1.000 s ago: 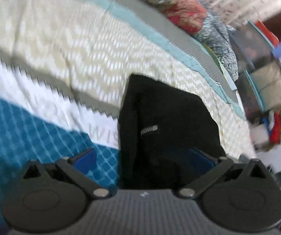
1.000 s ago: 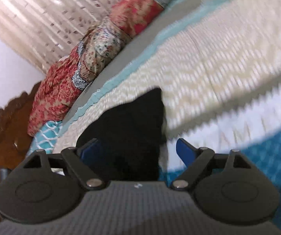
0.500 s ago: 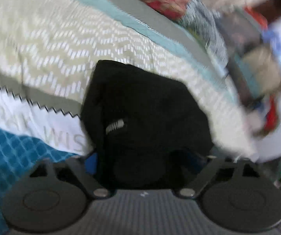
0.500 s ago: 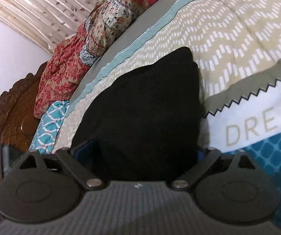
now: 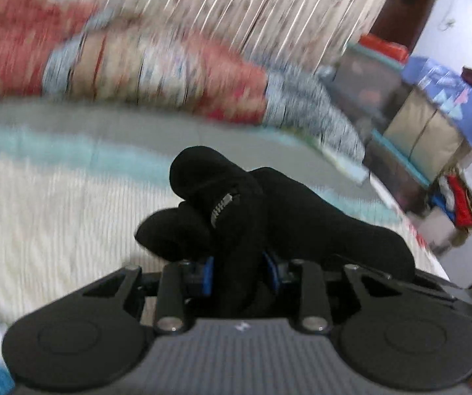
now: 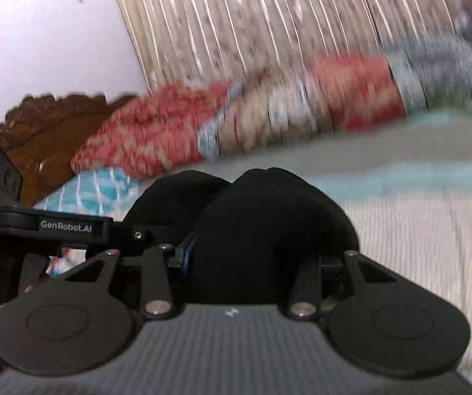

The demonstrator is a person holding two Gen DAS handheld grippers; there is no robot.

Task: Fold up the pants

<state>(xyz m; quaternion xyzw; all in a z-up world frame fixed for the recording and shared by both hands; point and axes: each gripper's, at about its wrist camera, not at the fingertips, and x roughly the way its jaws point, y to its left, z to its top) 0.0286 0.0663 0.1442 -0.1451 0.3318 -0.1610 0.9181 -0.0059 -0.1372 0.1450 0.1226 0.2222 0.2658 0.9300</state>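
1. Bed (image 5: 55, 230): cream zigzag bedspread with teal and grey bands fills the lower half of both wrist views; heavy motion blur.
2. Room: striped floral curtain (image 6: 269, 33) behind the bed, carved wooden headboard (image 6: 38, 131) at left in the right wrist view, stacked storage boxes (image 5: 417, 131) with a blue cloth on top at right in the left wrist view.
3. Pillows (image 5: 137, 59): red and beige patterned, lined up along the far edge of the bed.
4. Pants (image 5: 269, 204): black, bunched, raised off the bedspread, a zipper showing; held between both tools, which are just beside each other.
5. Left hand-held gripper (image 5: 239, 271): jaws closing, blue pads already pinching a bundle of black cloth.
6. Right hand-held gripper (image 6: 252, 256): jaws closing around a thicker wad of the pants (image 6: 269, 223); one pad is hidden by cloth.
7. Risk: the thick wad may slip from the right grip while the jaws are not yet tight, so that side would drop.
8. Risk: both pinches take bunched layers, not a clean edge, so the fold may land crooked or wrinkled.
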